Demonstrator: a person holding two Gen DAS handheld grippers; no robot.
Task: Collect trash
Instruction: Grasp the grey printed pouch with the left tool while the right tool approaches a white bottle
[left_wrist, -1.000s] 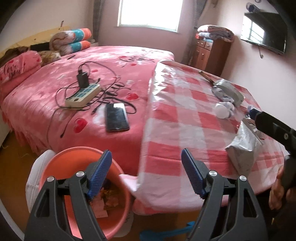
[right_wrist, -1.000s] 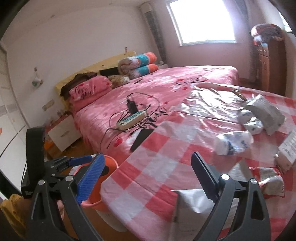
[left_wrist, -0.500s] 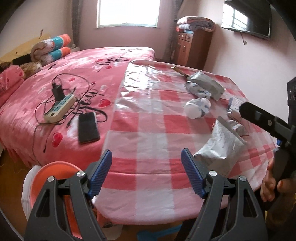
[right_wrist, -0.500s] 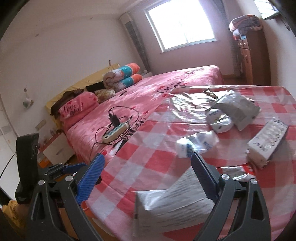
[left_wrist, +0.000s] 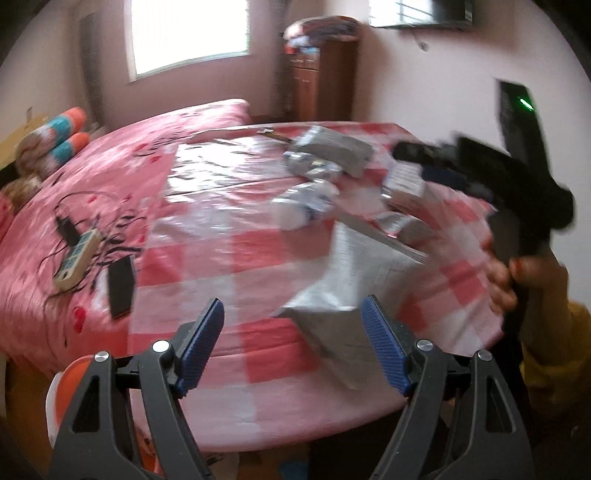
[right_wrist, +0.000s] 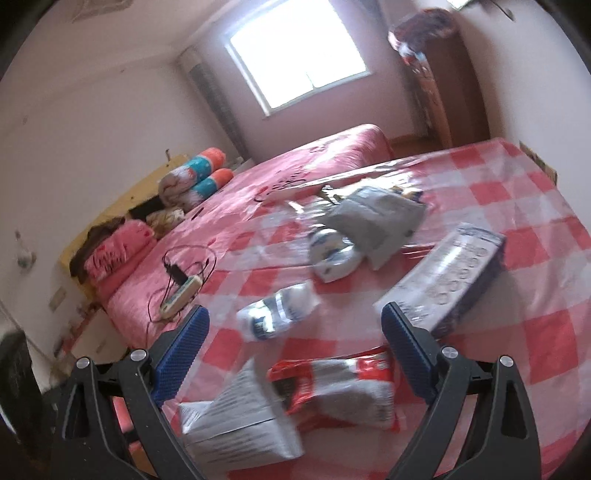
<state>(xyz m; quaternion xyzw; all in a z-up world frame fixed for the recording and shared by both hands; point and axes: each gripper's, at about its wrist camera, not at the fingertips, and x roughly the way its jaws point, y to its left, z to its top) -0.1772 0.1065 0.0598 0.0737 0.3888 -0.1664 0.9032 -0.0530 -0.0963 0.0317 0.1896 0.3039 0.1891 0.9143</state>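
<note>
Left wrist view, left to right: an orange bin (left_wrist: 68, 373) is seen at the lower left edge, below the checked table (left_wrist: 229, 258); the left gripper (left_wrist: 291, 345) is held wide apart and empty, just short of a silver foil bag (left_wrist: 332, 295) lying at the table's near edge. The right gripper (right_wrist: 293, 354), likewise spread and holding nothing, is poised over a red snack wrapper (right_wrist: 332, 391); a crushed plastic bottle (right_wrist: 277, 315) and a printed carton (right_wrist: 447, 280) lie beyond. The foil bag is judged light, crinkly and slippery; it is best pinched at a flattened edge.
</note>
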